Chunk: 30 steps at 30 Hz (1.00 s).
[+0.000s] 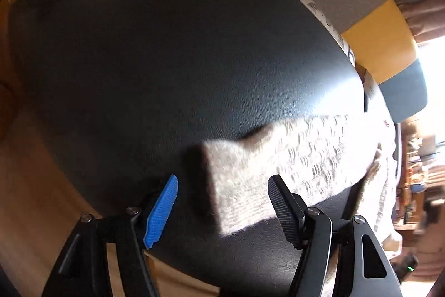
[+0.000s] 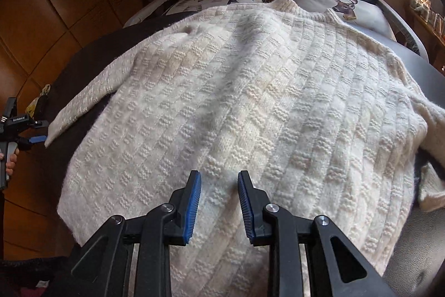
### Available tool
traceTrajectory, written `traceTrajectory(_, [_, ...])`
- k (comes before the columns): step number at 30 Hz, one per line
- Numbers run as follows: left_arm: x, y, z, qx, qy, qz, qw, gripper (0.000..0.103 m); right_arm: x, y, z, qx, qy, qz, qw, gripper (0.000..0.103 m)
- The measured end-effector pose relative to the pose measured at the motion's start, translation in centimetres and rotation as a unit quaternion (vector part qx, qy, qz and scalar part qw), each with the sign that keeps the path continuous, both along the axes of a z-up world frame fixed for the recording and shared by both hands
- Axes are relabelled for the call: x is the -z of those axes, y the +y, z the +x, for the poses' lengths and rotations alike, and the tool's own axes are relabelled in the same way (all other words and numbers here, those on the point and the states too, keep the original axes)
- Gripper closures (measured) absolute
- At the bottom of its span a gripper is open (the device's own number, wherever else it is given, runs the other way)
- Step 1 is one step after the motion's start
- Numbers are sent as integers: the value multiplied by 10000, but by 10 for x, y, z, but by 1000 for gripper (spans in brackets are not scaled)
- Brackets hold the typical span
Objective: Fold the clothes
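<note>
Sweater [image 2: 236, 107] lies spread flat on the dark table [image 1: 167, 60], cream and knitted in a block pattern, and from my right wrist view its long axis runs straight away from me: hem nearest, collar [image 2: 306, 9] at the far edge next to a cushion with a deer print [image 2: 345, 6]. One sleeve [image 2: 91, 99] stretches out toward the left, angled down to the near side, its cuff pointing at my left gripper [image 1: 222, 191], which I see at the left edge of that view. In my left wrist view that cuff lies between the fingers, which are spread wide and hold nothing. My right gripper [image 2: 218, 191] hovers over the hem, its jaws parted with only a narrow gap, nothing gripped. The other sleeve [image 2: 428, 152] is bent back at the right edge.
</note>
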<state>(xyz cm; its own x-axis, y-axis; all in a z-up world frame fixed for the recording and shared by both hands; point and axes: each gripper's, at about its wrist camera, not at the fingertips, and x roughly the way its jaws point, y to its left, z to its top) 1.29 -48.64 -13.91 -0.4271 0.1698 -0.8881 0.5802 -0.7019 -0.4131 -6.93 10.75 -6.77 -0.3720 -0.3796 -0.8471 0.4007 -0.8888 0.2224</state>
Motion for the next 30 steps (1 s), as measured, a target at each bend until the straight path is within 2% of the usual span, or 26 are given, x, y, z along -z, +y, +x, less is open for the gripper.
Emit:
traceTrajectory(3, [-1, 6, -3, 62, 208, -32, 9998, 31, 0, -8, -4, -94, -10, 115, 9999, 76])
traceTrajectory(6, [0, 18, -10, 262, 109, -449, 9986, 35, -1, -17, -11, -166, -17, 198, 9997, 76])
traceTrajectory(7, [0, 22, -12, 341, 66, -658, 9972, 42, -2, -20, -14, -186, -20, 214, 9996, 76])
traceTrajectory(9, [-1, 30, -16, 454, 6, -963, 9943, 81, -5, -28, -22, -259, 14, 234, 9994, 76])
traceTrajectory(11, [0, 29, -17, 434, 94, -886, 9951, 89, -12, -39, -32, -401, 119, 219, 9989, 76])
traceTrajectory(16, [-23, 21, -14, 199, 644, -1221, 9902, 93, -48, -80, -79, -978, 604, -203, 9932, 76])
traceTrajectory(19, [-40, 10, -15, 65, 980, -1348, 9860, 93, -57, -110, -124, -1194, 820, -187, 9893, 76])
traceTrajectory(22, [-53, -3, -21, -23, 1158, -1464, 9824, 93, -40, -137, -176, -1089, 746, 442, 9903, 76])
traceTrajectory(24, [-60, -8, -32, -42, 1185, -1619, 9797, 93, -21, -146, -205, -934, 524, 790, 9911, 76])
traceTrajectory(27, [-67, -10, -57, -105, 1168, -1919, 9744, 93, 5, -151, -239, -677, 252, 1070, 9916, 76])
traceTrajectory(30, [-70, -21, -106, -121, 1033, -2096, 9722, 93, 15, -151, -253, -604, 208, 971, 9932, 76])
